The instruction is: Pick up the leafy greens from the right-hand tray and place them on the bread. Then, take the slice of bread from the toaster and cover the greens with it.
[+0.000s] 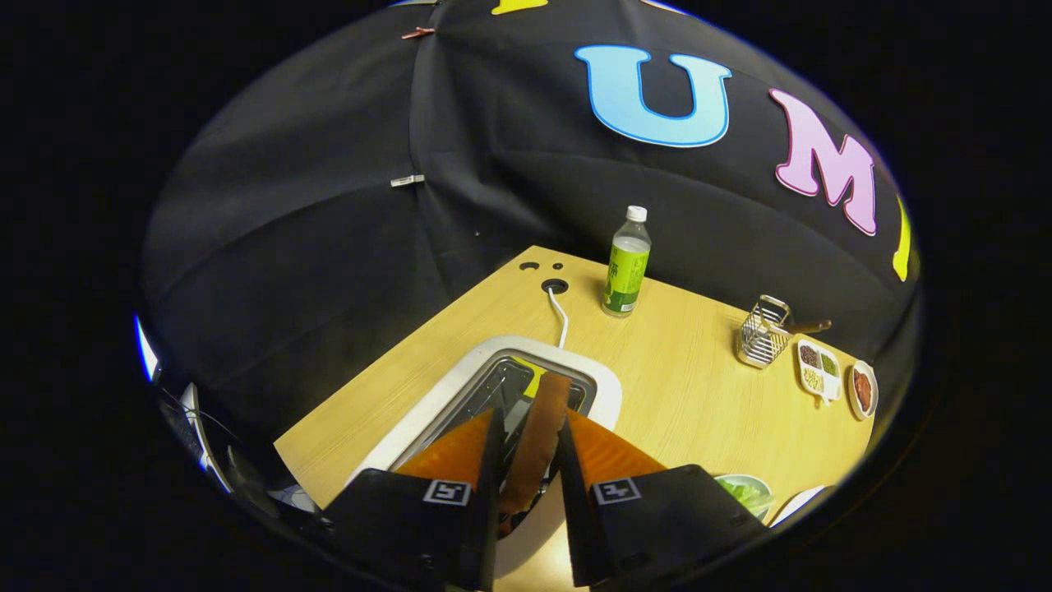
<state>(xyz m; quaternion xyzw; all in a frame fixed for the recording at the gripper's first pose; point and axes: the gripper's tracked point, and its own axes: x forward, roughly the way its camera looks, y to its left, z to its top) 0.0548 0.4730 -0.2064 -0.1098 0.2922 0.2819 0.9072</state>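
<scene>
Nearest to us, our gripper point(526, 444) has both fingers pressed on the slice of bread point(538, 436), which stands edge-up between them, its lower end hidden behind the fingers. Directly beneath sits the toaster point(604, 395), its slot open under the slice, its cord point(560, 316) running off at 12 o'clock to a hole in the table point(682, 370).

We judge the bread is just clear of, or partly in, the slot; we cannot tell which. The risk is a thin, narrow hold: a tilt could let the slice swing or slip, or catch on the slot's rim.

At about 4 o'clock from the fingers lies a tray point(760, 487) holding the leafy greens point(742, 493), with a pale rim of another dish just beyond it. Farther out at 2 o'clock, a divided dish point(820, 372) holds dark and pale grains, a small dish point(863, 388) something red, and a wire basket point(763, 337) looks empty. A bottle point(627, 263) stands at 1 o'clock.
</scene>
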